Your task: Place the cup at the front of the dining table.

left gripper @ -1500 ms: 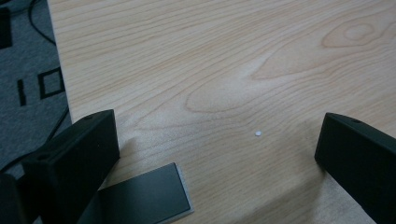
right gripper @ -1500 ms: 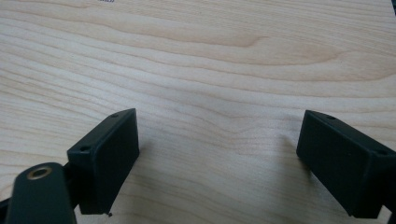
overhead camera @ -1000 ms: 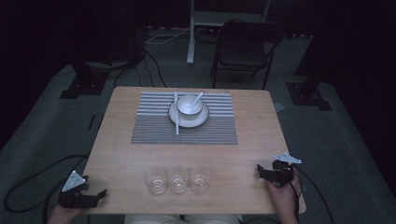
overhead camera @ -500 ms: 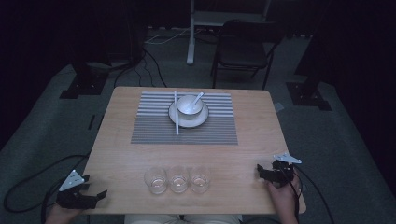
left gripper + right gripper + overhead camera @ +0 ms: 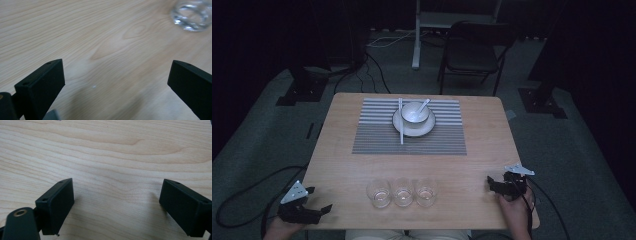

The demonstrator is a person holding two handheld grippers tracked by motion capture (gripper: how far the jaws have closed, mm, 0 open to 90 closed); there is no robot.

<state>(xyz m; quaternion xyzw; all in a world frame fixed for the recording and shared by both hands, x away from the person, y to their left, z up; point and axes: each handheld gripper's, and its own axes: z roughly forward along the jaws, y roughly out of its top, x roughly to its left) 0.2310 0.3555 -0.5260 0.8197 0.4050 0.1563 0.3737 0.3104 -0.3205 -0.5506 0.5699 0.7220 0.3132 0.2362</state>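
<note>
Almost nothing has shifted over the last second: left gripper [image 5: 314, 202] and right gripper [image 5: 493, 184] remain parked at the near corners of the table [image 5: 337, 145], both with jaws spread wide and holding nothing, bare wood between them in each gripper view. Three empty glasses [image 5: 402, 192] stand in a touching row at the near edge, between the grippers; the leftmost glass [image 5: 192, 15] lies ahead of the left gripper. Bowl [image 5: 414, 112] on its plate rests on the striped placemat [image 5: 377, 137]. Judged: work not yet begun

A bowl [image 5: 414, 112] with spoon [image 5: 424, 104] on a striped placemat [image 5: 377, 135].
</note>
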